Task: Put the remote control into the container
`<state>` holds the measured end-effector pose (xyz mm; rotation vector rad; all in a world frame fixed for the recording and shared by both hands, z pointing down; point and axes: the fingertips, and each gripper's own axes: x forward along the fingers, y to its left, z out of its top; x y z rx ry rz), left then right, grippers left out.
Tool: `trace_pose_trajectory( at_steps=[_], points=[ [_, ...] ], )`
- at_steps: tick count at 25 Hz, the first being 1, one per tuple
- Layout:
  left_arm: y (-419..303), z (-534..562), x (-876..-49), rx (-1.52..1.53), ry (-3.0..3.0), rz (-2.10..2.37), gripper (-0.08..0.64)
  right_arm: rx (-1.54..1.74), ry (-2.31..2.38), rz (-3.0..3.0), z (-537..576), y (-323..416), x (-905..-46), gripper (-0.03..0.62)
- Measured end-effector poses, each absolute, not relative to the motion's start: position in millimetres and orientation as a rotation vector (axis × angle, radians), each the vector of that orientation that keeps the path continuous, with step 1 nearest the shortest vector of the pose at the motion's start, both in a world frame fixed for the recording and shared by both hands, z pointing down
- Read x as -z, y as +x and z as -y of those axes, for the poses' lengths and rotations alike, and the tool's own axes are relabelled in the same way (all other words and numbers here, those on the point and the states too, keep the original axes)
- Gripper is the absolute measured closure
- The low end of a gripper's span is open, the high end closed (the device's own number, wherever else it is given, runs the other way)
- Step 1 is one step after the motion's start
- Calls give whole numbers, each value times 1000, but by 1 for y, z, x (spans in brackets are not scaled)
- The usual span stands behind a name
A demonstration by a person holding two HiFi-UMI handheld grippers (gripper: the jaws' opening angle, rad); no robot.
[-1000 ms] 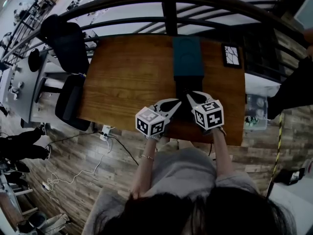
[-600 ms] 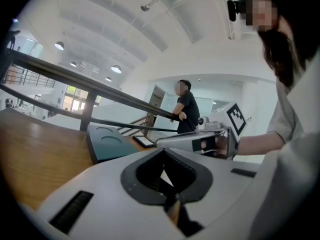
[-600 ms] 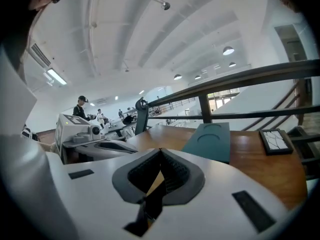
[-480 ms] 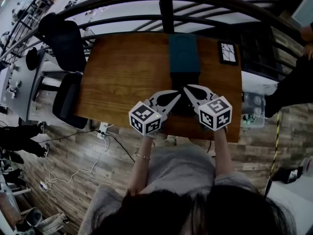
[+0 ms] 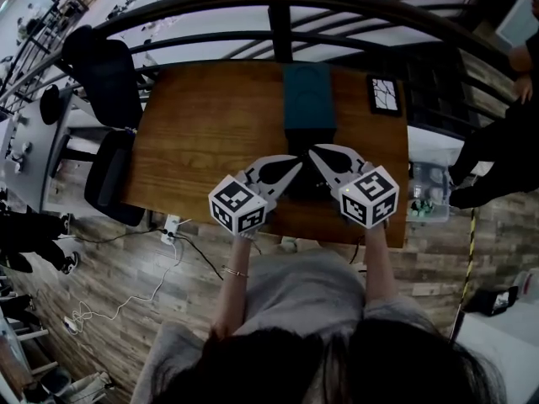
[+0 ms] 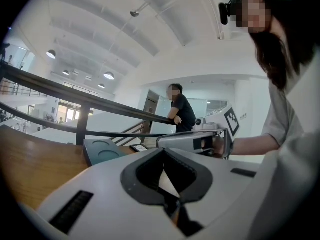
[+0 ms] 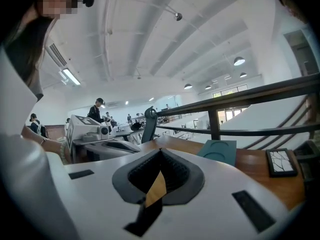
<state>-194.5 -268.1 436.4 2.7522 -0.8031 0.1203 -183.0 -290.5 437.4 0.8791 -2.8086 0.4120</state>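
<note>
Wooden table [image 5: 210,133] — 1 black chair [image 5: 105,74] beside, railing [image 5: 281,28] behind

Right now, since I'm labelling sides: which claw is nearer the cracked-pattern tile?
The right claw; the tile lies on that claw's side, farther from the left claw.

In the head view, a dark object [image 5: 303,188] at 6 o'clock of the container [image 5: 309,99] is covered in part by the left gripper [image 5: 295,166] and the right gripper [image 5: 314,152]; its outline cannot be made out. The contents of the clear box [image 5: 425,194], at 3 o'clock of the table [image 5: 202,133], are too small to be told. A person in dark clothes [image 5: 497,148] is cut off by the picture's edge at 3 o'clock.
</note>
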Motion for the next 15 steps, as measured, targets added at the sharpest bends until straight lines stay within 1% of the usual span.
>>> trace_pose_trajectory(
  at_steps=[15],
  points=[
    [-191, 270, -434, -134, 2772, 780, 557, -414, 878, 2818, 291, -183, -441, 563]
  ],
)
